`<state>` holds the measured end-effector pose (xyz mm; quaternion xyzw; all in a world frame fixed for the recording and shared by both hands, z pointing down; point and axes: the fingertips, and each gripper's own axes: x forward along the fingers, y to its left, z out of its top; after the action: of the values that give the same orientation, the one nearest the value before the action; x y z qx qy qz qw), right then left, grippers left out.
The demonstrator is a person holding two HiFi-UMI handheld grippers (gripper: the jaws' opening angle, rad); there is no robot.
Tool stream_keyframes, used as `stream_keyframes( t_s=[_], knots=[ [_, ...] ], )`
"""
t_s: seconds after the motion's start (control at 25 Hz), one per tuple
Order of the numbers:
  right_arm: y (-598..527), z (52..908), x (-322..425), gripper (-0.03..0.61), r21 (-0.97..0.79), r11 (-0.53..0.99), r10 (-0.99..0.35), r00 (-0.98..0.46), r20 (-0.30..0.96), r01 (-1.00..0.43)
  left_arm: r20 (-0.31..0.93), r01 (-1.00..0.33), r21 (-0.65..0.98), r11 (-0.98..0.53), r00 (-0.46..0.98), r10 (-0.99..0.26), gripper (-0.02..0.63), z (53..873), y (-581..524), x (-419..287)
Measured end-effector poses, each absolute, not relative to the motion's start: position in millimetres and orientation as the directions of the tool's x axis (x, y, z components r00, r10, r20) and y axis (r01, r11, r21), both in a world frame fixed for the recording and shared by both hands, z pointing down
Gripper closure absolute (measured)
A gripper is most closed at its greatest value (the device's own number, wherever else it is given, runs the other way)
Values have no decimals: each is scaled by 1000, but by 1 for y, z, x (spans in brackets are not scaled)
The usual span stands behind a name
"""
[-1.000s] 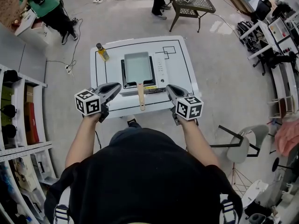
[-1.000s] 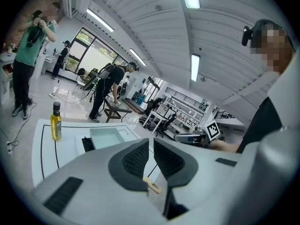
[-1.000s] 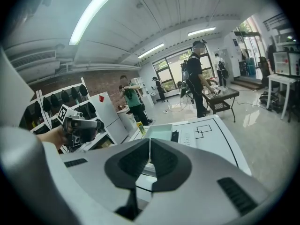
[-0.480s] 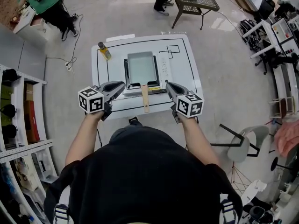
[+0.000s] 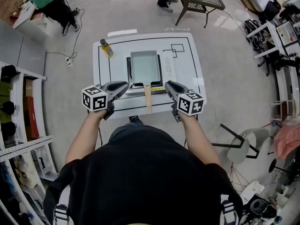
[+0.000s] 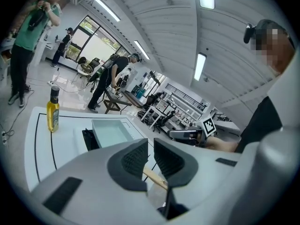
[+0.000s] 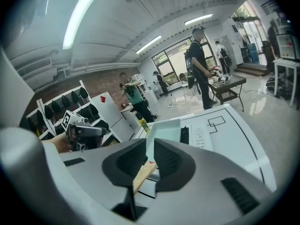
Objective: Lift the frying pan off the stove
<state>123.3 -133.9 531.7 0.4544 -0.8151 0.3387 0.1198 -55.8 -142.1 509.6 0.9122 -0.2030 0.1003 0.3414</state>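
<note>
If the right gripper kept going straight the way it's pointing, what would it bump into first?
Probably the wooden handle of the frying pan: it lies straight ahead of the right gripper, lined up with the gap. Its jaws have just been opening, with nothing between them yet.

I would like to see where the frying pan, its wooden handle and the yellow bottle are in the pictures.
frying pan (image 5: 144, 63), head view, middle of its pale inside.
wooden handle (image 5: 148, 100), head view, mid-length.
yellow bottle (image 5: 108, 50), head view, yellow body.
</note>
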Motion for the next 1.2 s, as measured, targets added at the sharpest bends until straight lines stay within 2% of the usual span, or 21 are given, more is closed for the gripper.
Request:
stream_keyframes(
  t_s=[0.2,1.2],
  knots=[
    [-138,545,118,515,-468,356,-635,-577,514,-809,323,-432,597,-676,901,-291,574,517,-146,-52],
    [-148,593,100,462,-596,329,-526,-666,529,-733,356,-405,668,-625,911,-210,476,557,-135,-28]
  ],
)
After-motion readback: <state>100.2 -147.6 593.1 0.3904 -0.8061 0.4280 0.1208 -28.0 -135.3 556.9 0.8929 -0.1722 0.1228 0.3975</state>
